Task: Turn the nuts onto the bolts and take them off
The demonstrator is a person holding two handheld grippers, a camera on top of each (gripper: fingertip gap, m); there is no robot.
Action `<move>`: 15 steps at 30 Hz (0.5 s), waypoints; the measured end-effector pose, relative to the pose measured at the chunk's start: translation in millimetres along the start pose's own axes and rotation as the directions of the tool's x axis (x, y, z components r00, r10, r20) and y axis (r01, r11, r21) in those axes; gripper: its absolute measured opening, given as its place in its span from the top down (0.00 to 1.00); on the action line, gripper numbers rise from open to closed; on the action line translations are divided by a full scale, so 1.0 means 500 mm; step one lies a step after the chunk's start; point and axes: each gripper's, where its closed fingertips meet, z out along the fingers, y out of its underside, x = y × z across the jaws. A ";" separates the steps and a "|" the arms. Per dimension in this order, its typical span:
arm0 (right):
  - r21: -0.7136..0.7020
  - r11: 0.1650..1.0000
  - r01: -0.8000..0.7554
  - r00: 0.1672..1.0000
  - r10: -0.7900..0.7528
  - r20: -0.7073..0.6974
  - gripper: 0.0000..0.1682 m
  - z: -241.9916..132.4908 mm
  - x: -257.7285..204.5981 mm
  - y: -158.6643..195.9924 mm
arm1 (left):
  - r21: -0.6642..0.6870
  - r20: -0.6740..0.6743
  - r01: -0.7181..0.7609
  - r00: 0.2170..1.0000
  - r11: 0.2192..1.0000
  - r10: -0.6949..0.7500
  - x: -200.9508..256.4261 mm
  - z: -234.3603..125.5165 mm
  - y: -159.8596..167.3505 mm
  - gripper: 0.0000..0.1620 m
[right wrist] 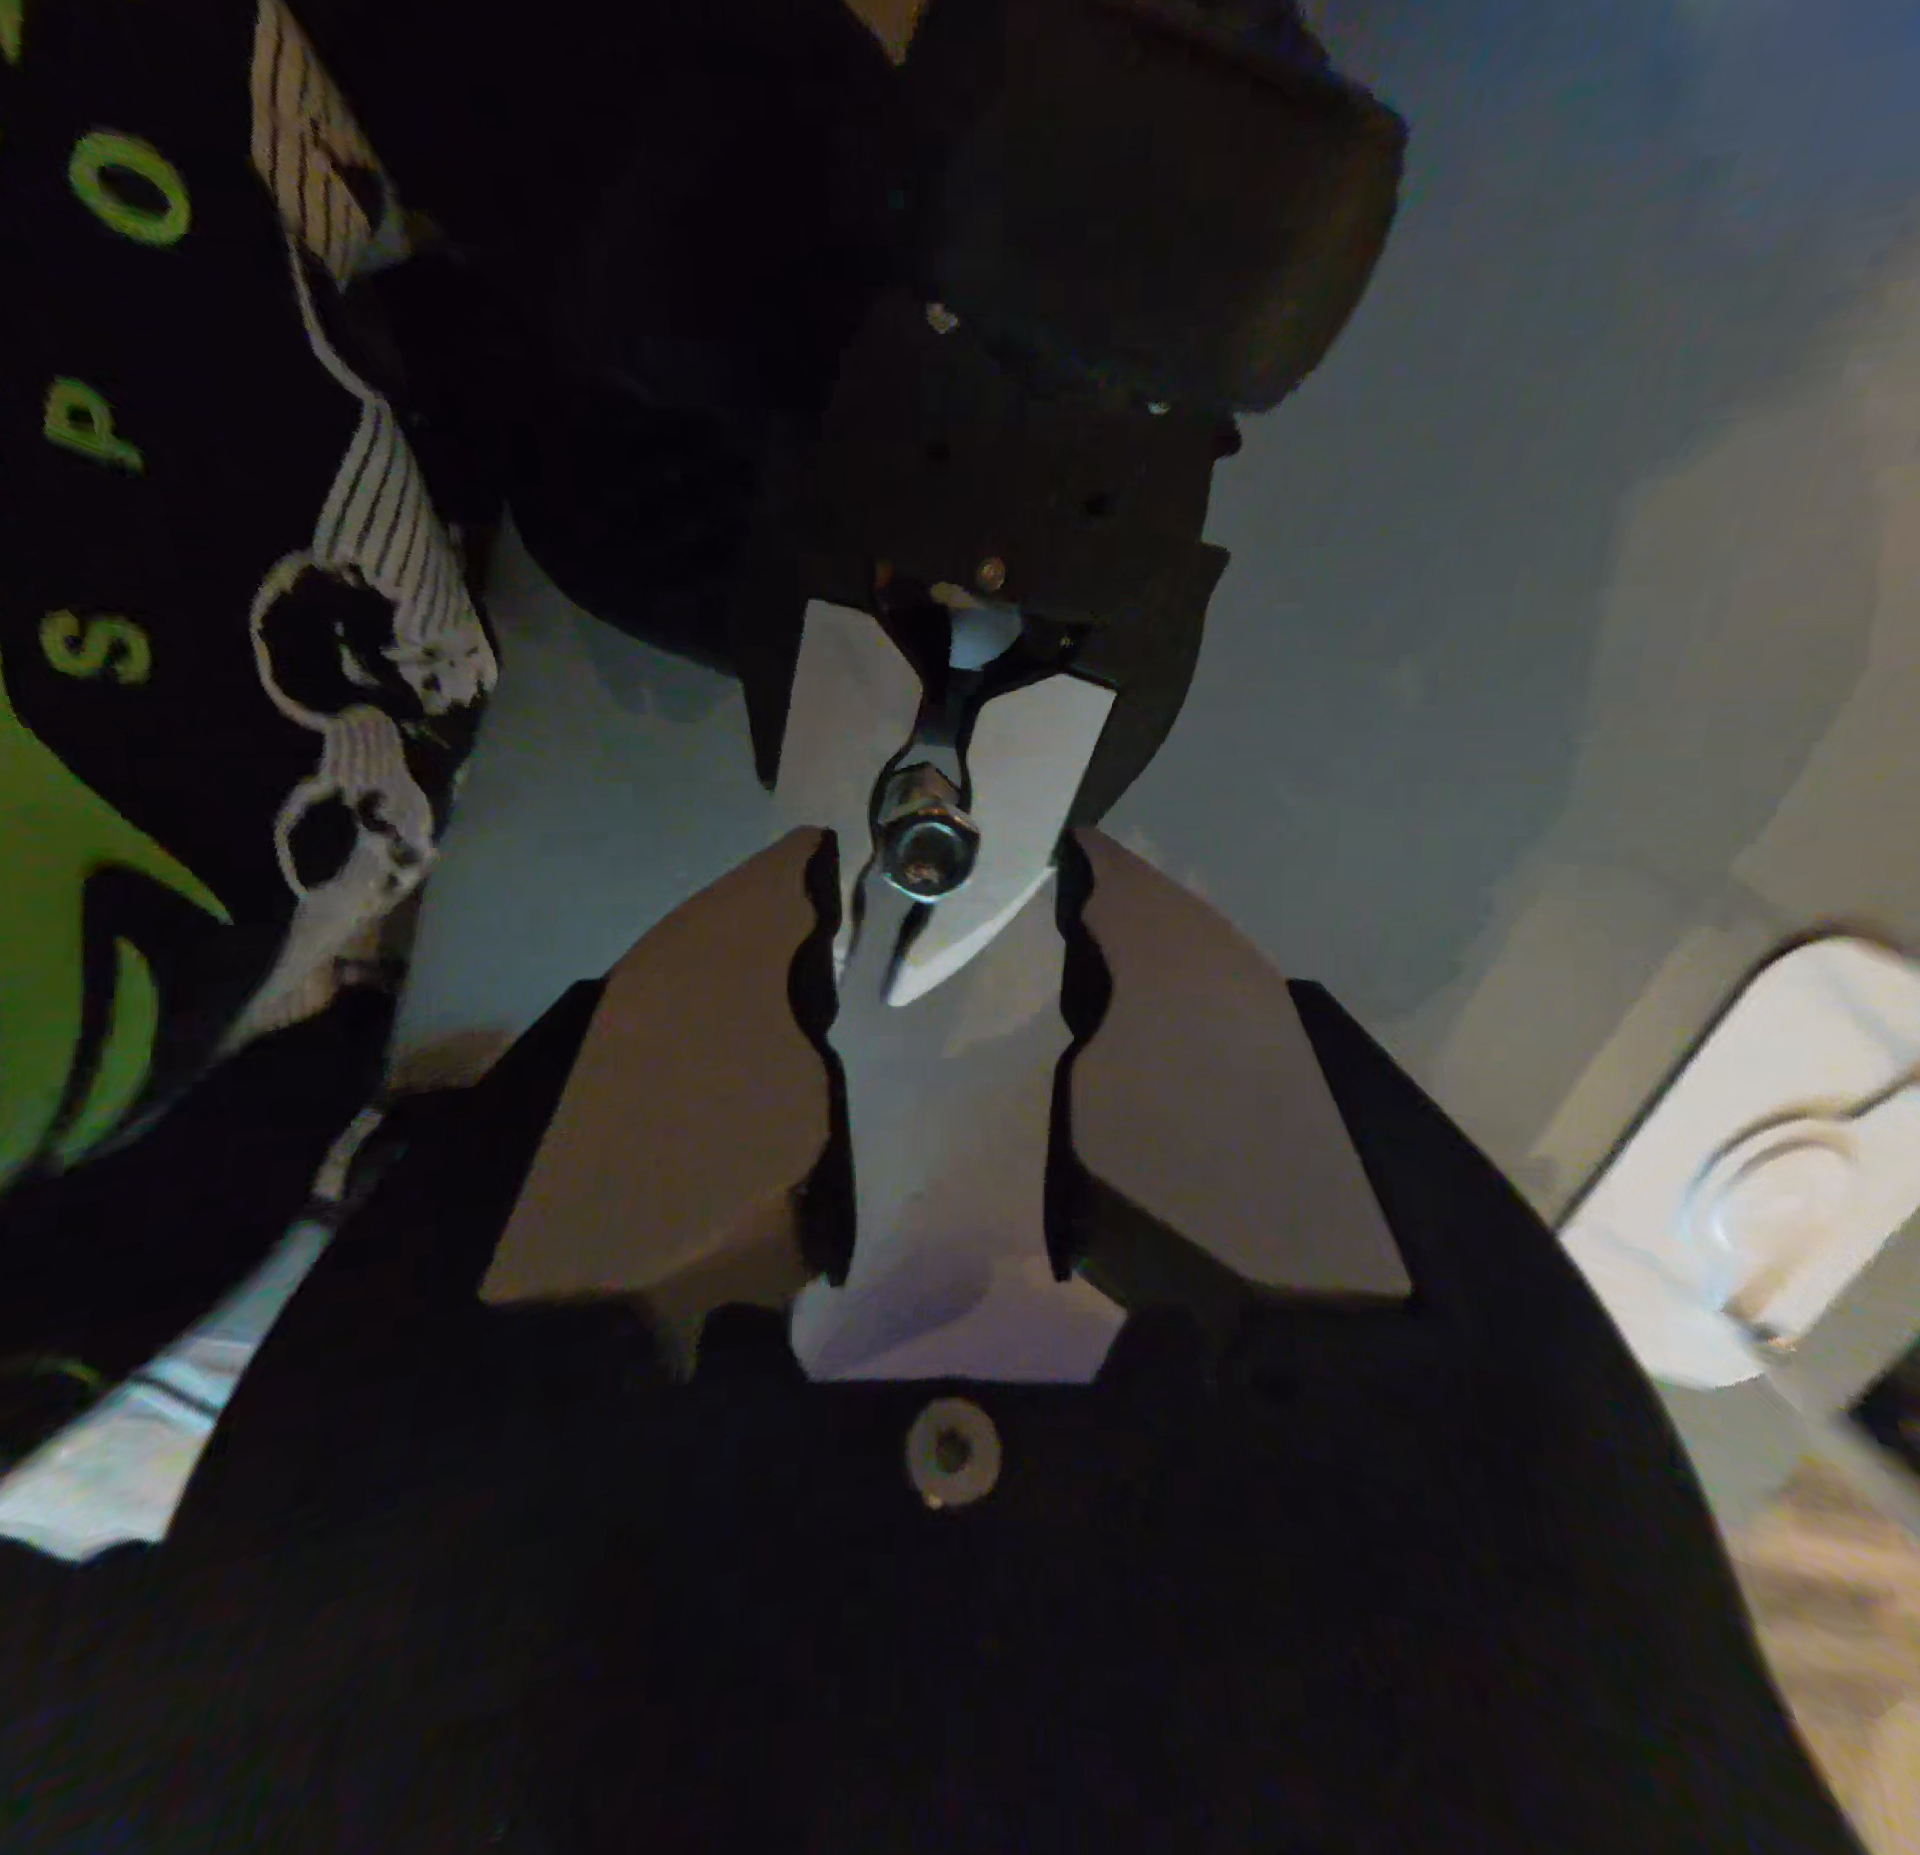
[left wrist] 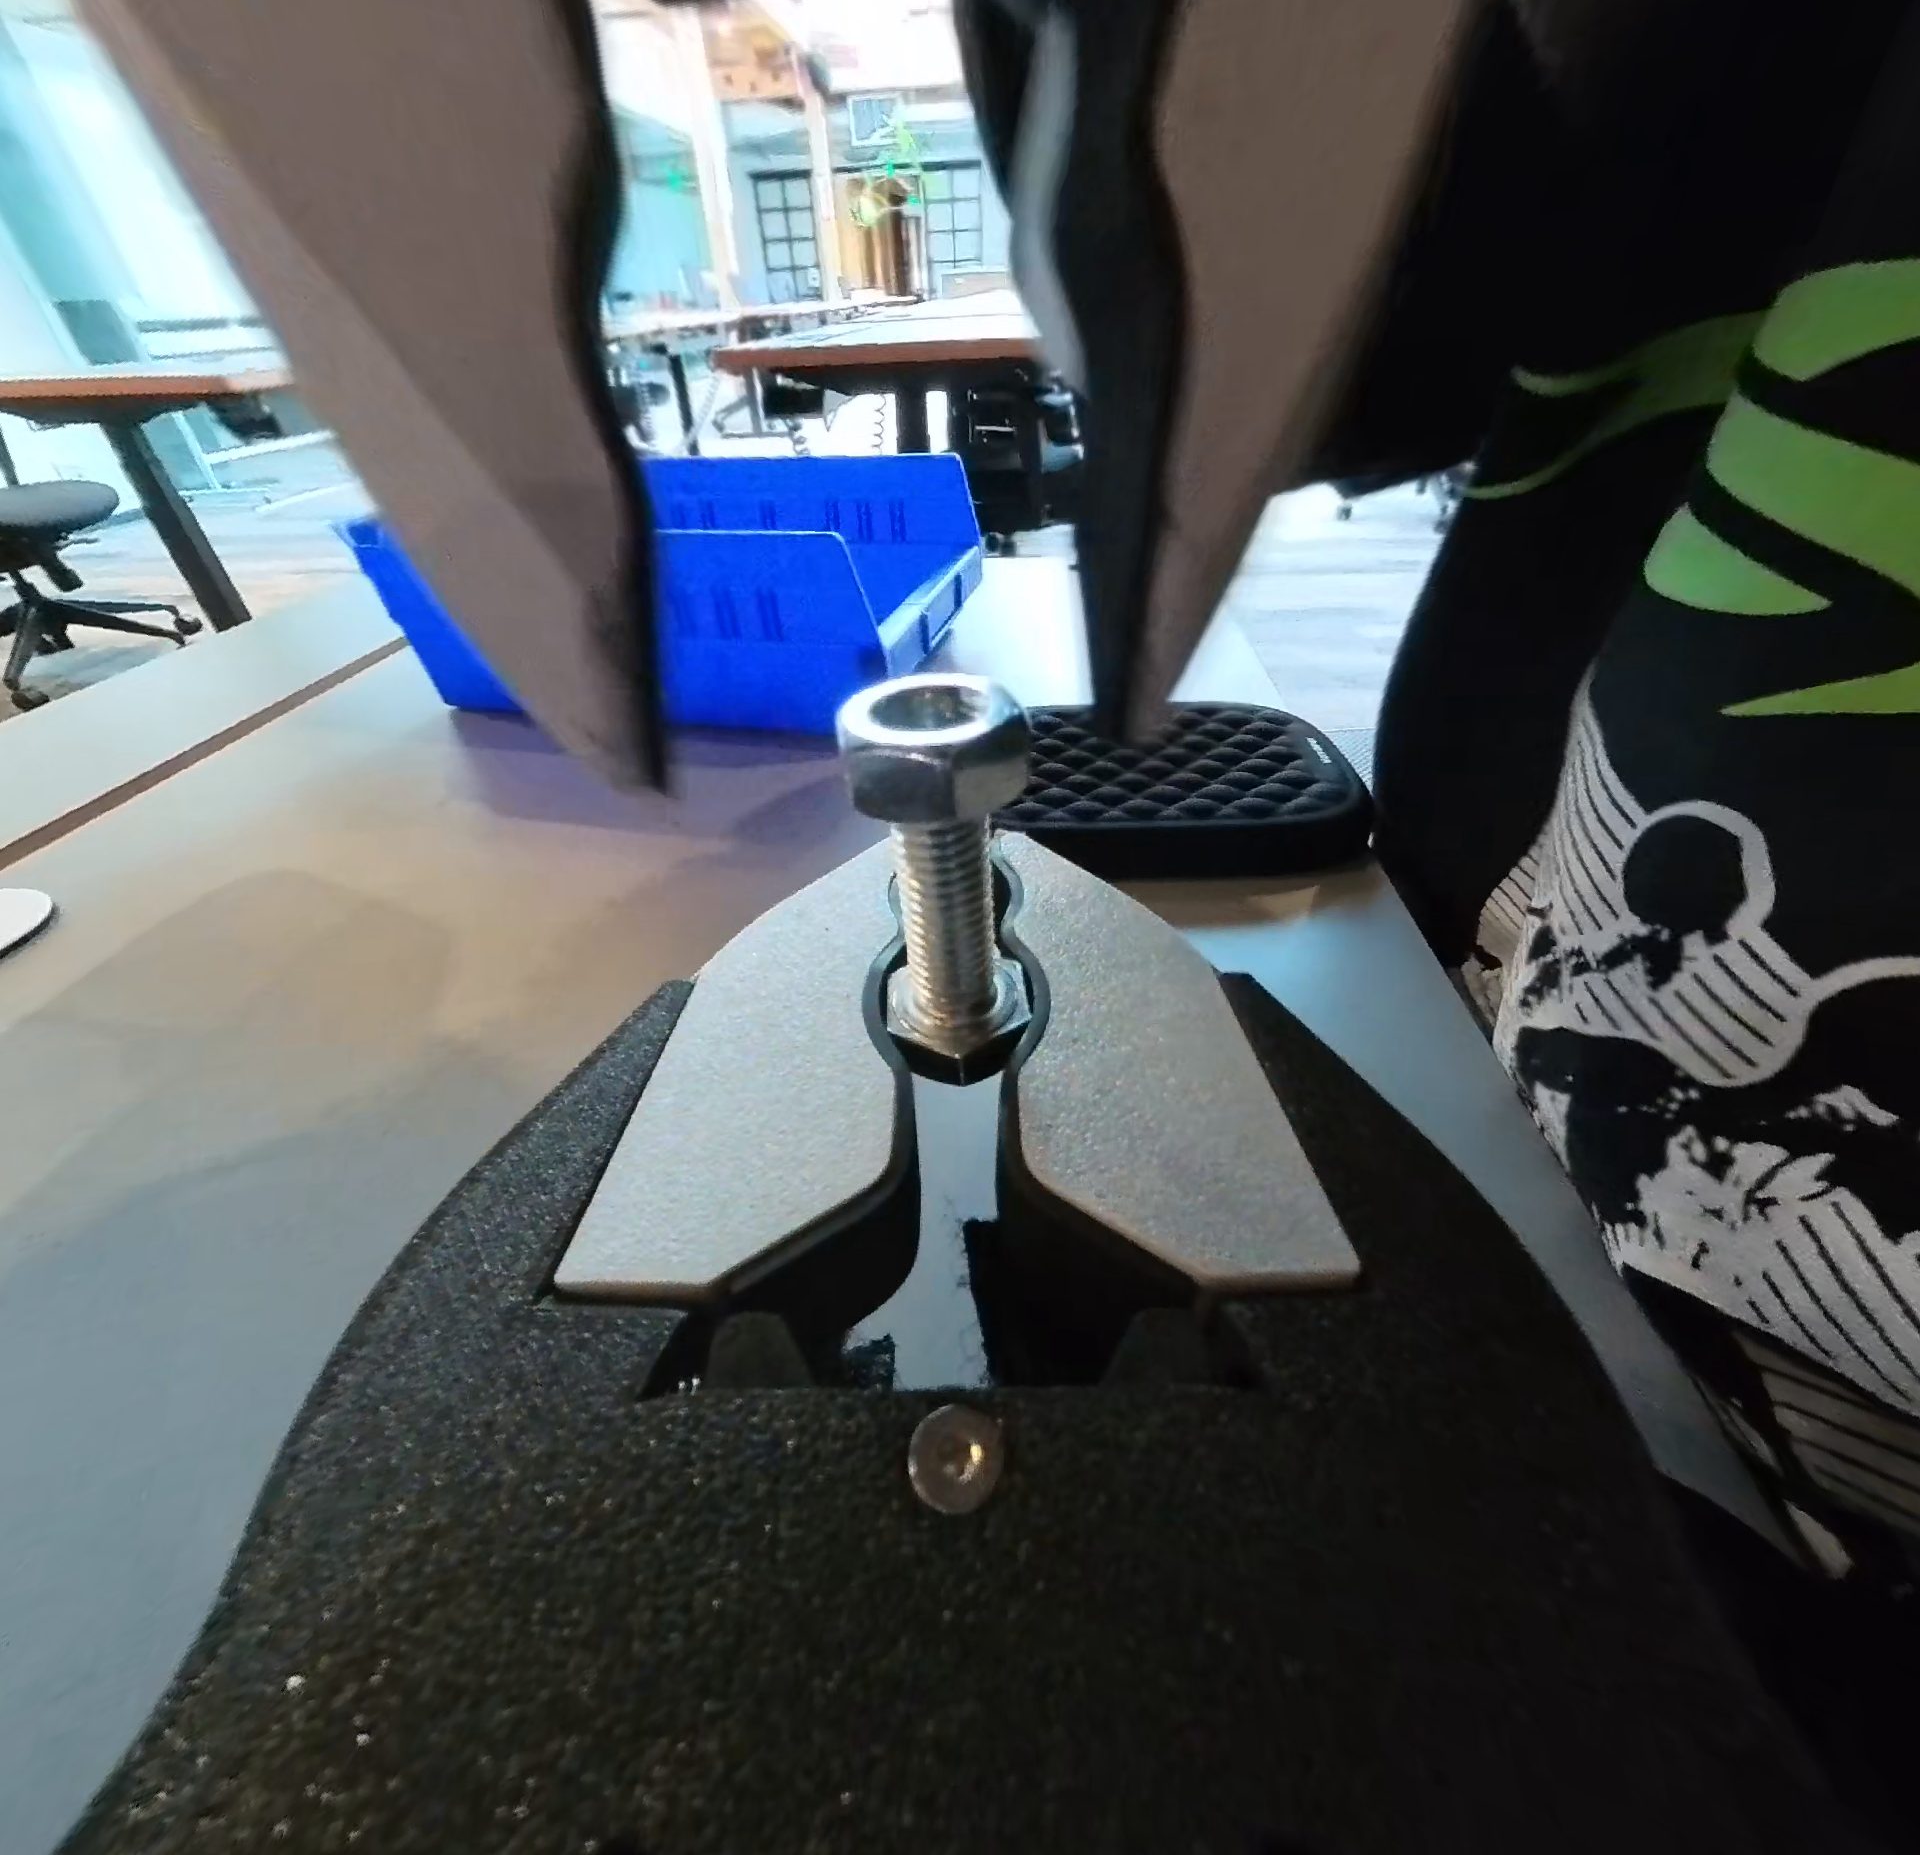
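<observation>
A silver bolt (left wrist: 945, 932) stands upright, its head clamped between the fingers of my left gripper (left wrist: 951, 870), which is shut on it. A silver hex nut (left wrist: 932, 756) sits on the bolt's top end, with its hole open above. My right gripper (left wrist: 894, 745) comes down from above, open, with one finger on each side of the nut and not touching it. In the right wrist view I look down on the nut (right wrist: 925, 855) between my open right gripper (right wrist: 951, 849). The left gripper (right wrist: 902, 948) lies below it.
A blue plastic bin (left wrist: 790, 600) stands on the grey table (left wrist: 312, 922) behind the bolt. A black quilted pad (left wrist: 1174, 777) lies to its right. A person's black, green-printed shirt (left wrist: 1714, 766) is close on the right. A white object (right wrist: 1766, 1182) lies on the table.
</observation>
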 end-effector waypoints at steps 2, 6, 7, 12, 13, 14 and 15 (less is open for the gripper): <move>0.040 0.959 0.279 0.960 -0.279 0.000 0.76 -0.013 -0.001 -0.007 | 0.003 -0.008 0.000 1.000 1.000 0.000 0.002 0.000 -0.001 0.94; 0.058 0.685 0.726 0.684 -0.728 0.035 0.76 -0.012 -0.024 0.001 | 0.001 -0.020 0.000 1.000 1.000 0.000 0.004 0.001 0.000 0.94; 0.067 0.656 0.751 0.653 -0.754 0.066 0.77 -0.011 -0.028 0.000 | 0.000 -0.022 -0.003 1.000 1.000 0.003 0.005 0.001 -0.001 0.94; 0.058 0.565 0.823 0.552 -0.820 0.154 0.81 -0.003 -0.016 -0.003 | -0.006 -0.027 -0.012 1.000 1.000 0.012 0.008 0.003 0.001 0.94; 0.056 0.558 0.828 0.543 -0.823 0.167 0.82 -0.001 -0.015 -0.002 | -0.005 -0.027 -0.011 1.000 1.000 0.011 0.007 0.003 0.001 0.94; 0.053 0.554 0.831 0.539 -0.824 0.175 0.84 0.001 -0.015 -0.001 | -0.004 -0.028 -0.010 1.000 1.000 0.010 0.007 0.003 0.001 0.94; 0.050 0.553 0.832 0.537 -0.824 0.179 0.86 0.002 -0.015 0.001 | -0.004 -0.028 -0.010 1.000 1.000 0.010 0.007 0.003 0.001 0.94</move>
